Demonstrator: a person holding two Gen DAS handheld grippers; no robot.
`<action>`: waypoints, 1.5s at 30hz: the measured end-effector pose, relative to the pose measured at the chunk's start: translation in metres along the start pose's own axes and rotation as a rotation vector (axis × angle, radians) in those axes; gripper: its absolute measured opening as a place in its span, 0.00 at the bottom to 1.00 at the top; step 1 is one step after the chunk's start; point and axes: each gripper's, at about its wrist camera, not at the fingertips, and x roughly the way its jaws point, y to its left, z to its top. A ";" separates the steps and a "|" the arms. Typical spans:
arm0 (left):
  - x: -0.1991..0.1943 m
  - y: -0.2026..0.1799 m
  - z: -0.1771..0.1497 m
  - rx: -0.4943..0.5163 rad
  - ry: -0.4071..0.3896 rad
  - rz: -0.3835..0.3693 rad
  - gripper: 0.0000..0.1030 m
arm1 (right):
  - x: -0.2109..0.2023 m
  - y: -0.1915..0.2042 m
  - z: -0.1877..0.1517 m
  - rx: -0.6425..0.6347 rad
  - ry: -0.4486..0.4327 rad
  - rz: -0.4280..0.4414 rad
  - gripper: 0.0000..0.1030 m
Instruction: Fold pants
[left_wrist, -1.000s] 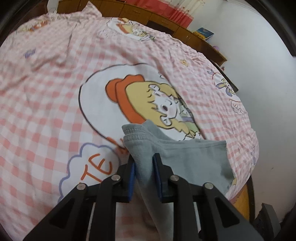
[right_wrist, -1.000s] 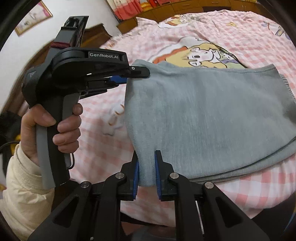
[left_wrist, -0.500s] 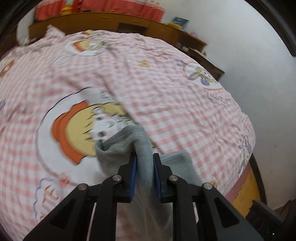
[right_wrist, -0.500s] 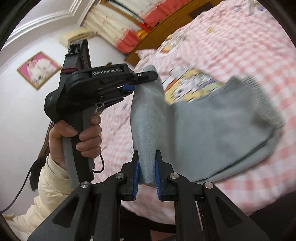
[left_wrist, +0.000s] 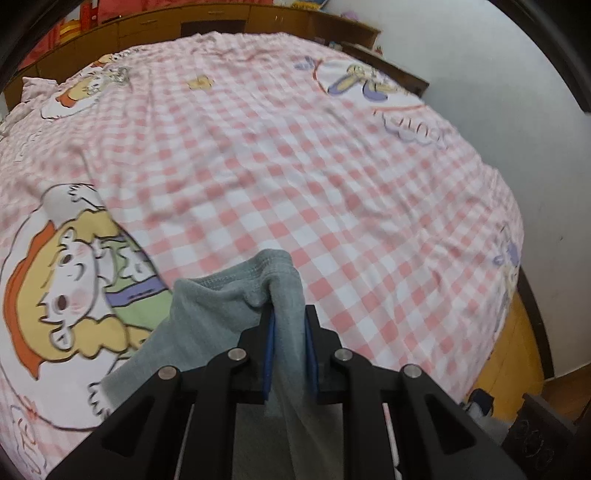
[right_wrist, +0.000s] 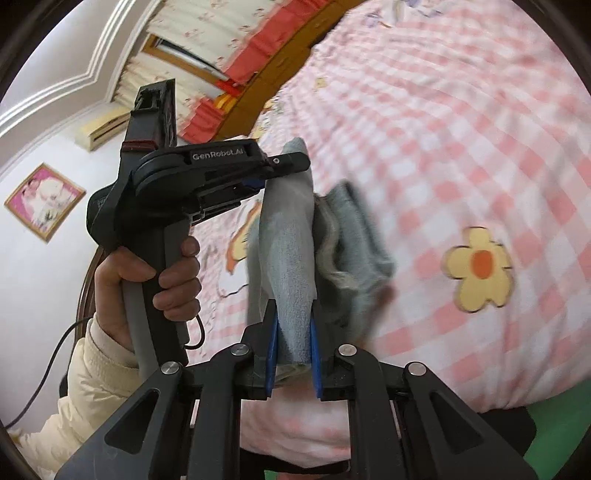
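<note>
We see a big bed sheet (left_wrist: 280, 177) with pink and white squares. It covers the whole bed and has soft wrinkles. On the near left there is a cartoon child (left_wrist: 70, 288) with yellow hair and an orange hat. A second cartoon child (left_wrist: 92, 88) is far away on the left. At the far right is a cartoon figure in purple (left_wrist: 364, 83). A yellow flower (right_wrist: 478, 267) with an orange middle is printed on the sheet too. Behind the bed stand brown wooden cabinets (left_wrist: 207, 26). The wall (left_wrist: 509, 122) on the right is white. A picture in a pink frame (right_wrist: 44, 201) hangs on the wall. Red and white curtains (right_wrist: 236, 40) hang by the window.
</note>
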 end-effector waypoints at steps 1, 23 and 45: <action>0.009 -0.002 0.001 0.003 0.010 0.007 0.17 | 0.000 -0.008 0.002 0.018 0.001 0.000 0.15; -0.072 0.032 -0.109 -0.051 -0.131 -0.030 0.42 | 0.008 0.027 -0.003 -0.297 -0.004 -0.219 0.20; -0.035 0.086 -0.155 -0.295 -0.103 -0.169 0.61 | 0.045 -0.012 0.045 -0.218 0.113 -0.234 0.61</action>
